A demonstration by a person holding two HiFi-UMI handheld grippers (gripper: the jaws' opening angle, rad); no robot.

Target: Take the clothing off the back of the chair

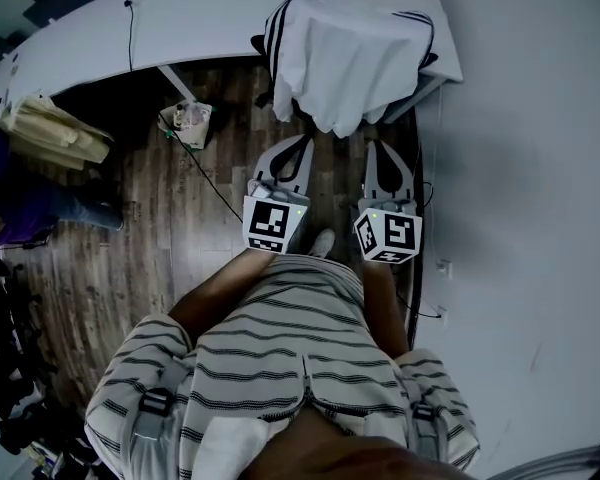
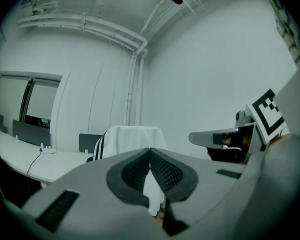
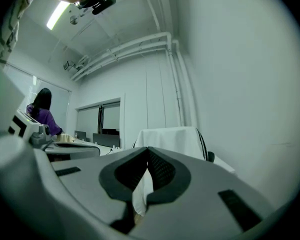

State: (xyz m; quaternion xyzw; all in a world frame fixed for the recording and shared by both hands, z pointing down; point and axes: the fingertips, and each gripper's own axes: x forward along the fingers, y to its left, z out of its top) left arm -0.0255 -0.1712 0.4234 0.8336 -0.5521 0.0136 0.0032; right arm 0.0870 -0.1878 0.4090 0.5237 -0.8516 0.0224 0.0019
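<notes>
Left gripper [image 1: 300, 143] and right gripper [image 1: 378, 148] are held out level, side by side in front of the person's body, both aimed at the chair [image 1: 259, 44]. Each has its jaws pressed together with nothing gripped. The white, black-striped clothing [image 1: 345, 63] hangs draped over the chair back by the desk [image 1: 200, 18], just beyond the jaw tips and not touched.

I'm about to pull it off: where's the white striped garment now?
In the head view the garment drapes over the chair back at top centre, at the right end of the white desk.
</notes>
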